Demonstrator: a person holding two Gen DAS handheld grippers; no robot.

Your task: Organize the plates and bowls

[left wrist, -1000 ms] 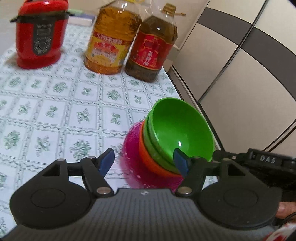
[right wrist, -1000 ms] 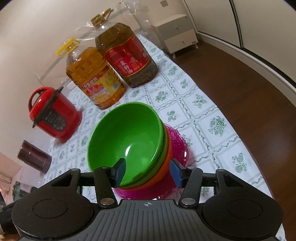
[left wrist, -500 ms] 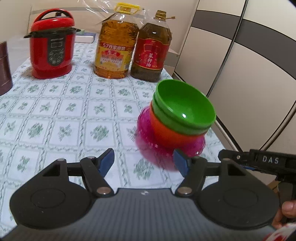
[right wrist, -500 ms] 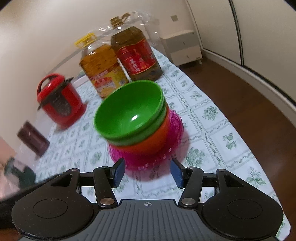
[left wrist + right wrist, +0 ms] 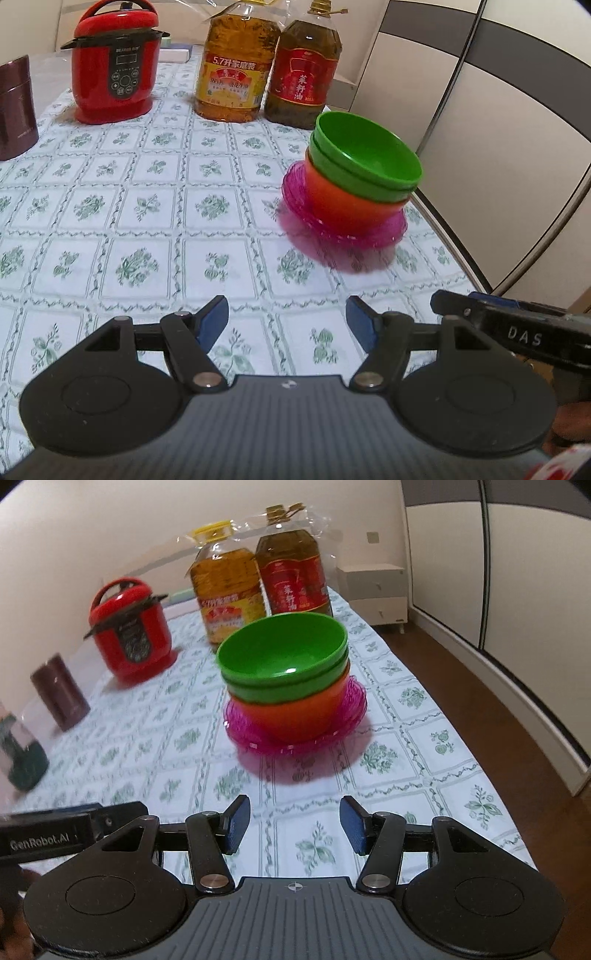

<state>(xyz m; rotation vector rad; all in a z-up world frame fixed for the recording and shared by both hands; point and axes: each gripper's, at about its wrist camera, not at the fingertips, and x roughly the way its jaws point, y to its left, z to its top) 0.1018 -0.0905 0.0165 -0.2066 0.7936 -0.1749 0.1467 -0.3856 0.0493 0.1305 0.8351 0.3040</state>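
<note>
Left gripper (image 5: 287, 321) nearest you: blue pads apart, nothing between, tilted down over white floral tablecloth (image 5: 110, 229). Right gripper (image 5: 294, 825) same: jaws parted, empty, pointing down at cloth short of stack.

Stack near table's right edge: two green plastic bowls (image 5: 284, 657) nested in orange plastic bowl (image 5: 295, 716), on pink translucent plates (image 5: 295, 738). Looks finished (judgement only). You should keep both grippers clear of pile; bump could tip it off edge.

Beyond: red electric cooker (image 5: 116, 70), two oil bottles (image 5: 236, 74).
</note>
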